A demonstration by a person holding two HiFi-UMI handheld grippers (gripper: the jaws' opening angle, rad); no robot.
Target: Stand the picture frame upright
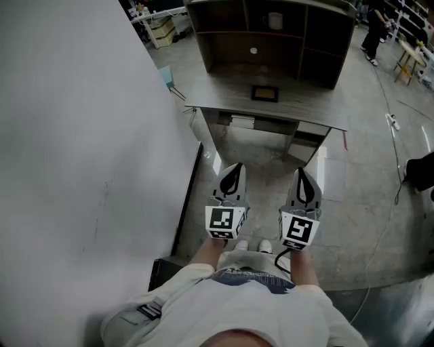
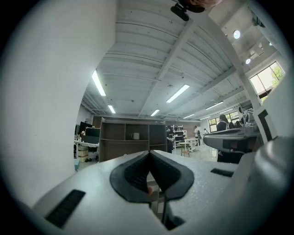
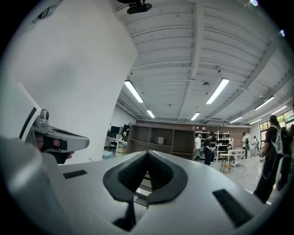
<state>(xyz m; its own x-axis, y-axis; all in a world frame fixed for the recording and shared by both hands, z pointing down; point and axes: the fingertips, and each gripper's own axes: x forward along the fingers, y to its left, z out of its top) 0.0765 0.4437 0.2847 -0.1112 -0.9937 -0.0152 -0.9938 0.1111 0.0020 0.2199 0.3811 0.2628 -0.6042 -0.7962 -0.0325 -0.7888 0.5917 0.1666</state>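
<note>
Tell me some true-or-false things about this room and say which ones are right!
1. The frame lies flat on the desk. True.
2. The left gripper holds the frame. False: it is shut and empty, well short of the desk.
3. A mug sits in the shelf. True.
4. The right gripper has its fingers wide apart. False: its fingers are together, with nothing between them.
</note>
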